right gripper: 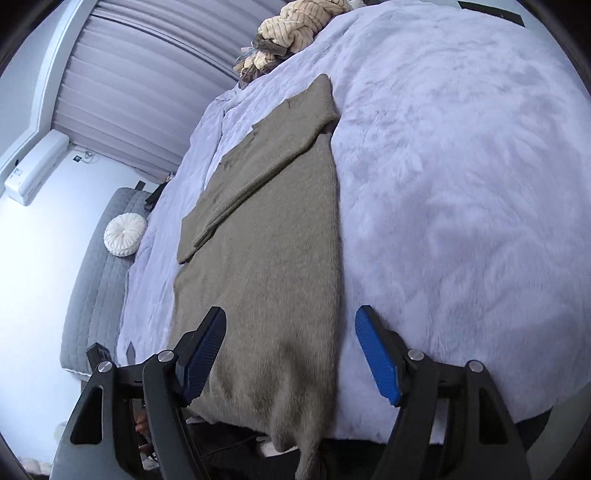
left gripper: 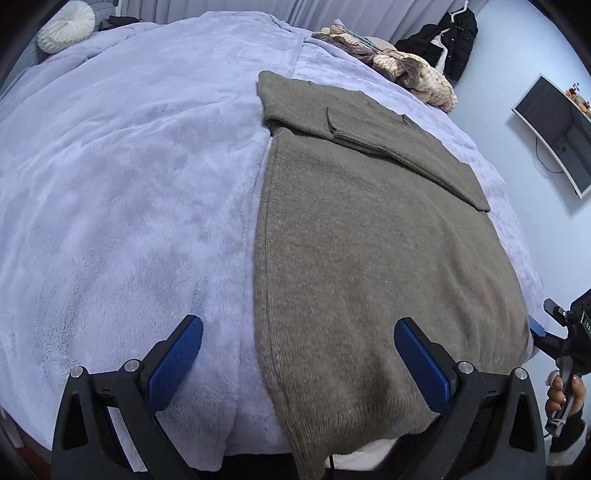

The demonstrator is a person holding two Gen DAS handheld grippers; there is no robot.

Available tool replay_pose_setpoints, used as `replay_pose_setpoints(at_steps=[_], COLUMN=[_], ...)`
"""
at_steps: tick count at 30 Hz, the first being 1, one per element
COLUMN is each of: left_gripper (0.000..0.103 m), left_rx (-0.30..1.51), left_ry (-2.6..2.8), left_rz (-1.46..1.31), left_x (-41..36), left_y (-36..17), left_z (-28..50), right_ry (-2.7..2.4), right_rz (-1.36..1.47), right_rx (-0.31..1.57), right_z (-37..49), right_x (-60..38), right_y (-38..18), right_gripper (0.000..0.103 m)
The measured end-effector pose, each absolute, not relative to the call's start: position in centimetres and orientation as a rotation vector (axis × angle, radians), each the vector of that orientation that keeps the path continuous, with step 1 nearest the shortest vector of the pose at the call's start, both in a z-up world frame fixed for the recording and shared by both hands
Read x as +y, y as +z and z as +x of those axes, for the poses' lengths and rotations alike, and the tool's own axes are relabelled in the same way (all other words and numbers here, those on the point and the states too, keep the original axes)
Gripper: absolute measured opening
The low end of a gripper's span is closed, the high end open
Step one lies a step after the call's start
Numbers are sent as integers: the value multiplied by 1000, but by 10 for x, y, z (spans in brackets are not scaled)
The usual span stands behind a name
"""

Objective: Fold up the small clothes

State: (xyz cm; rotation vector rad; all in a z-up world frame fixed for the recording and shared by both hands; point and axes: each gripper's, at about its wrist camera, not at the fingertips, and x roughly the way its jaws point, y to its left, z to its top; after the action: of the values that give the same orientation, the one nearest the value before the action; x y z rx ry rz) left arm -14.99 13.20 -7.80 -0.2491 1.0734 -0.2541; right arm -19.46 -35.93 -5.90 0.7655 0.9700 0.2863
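A grey-brown knitted sweater (left gripper: 369,240) lies flat on a lilac fleece blanket (left gripper: 129,203), its sleeves folded across the far part. Its near hem hangs over the bed's edge. My left gripper (left gripper: 299,339) is open and empty, its blue pads astride the sweater's left edge near the hem. In the right wrist view the sweater (right gripper: 266,240) runs away from me, and my right gripper (right gripper: 291,332) is open and empty, astride the sweater's right edge near the hem. The right gripper also shows at the right edge of the left wrist view (left gripper: 546,325), hand on its handle.
A heap of beige and brown clothes (left gripper: 406,70) lies at the far edge of the bed. A round white cushion (left gripper: 66,26) sits at the far left. A black jacket (left gripper: 450,40) and a wall screen (left gripper: 557,133) are at the right. Grey curtains (right gripper: 140,85) hang behind.
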Motion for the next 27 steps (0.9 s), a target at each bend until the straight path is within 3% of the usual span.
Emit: replay_pose_setpoints(at_steps=[17,27], left_gripper=[103,103], left_rx=[1175,1148], left_ry=[-401,-403], left_rz=[-147,-296], left_x=[98,100], left_y=[-91,-85], left_z=[-185,-181], right_ry=[630,683], right_rz=[782,791], right_rx=[1046,1077], right_z=[-223,-219], right_x=[-295,-279], right_y=[-83,-90], right_gripper=[77,78])
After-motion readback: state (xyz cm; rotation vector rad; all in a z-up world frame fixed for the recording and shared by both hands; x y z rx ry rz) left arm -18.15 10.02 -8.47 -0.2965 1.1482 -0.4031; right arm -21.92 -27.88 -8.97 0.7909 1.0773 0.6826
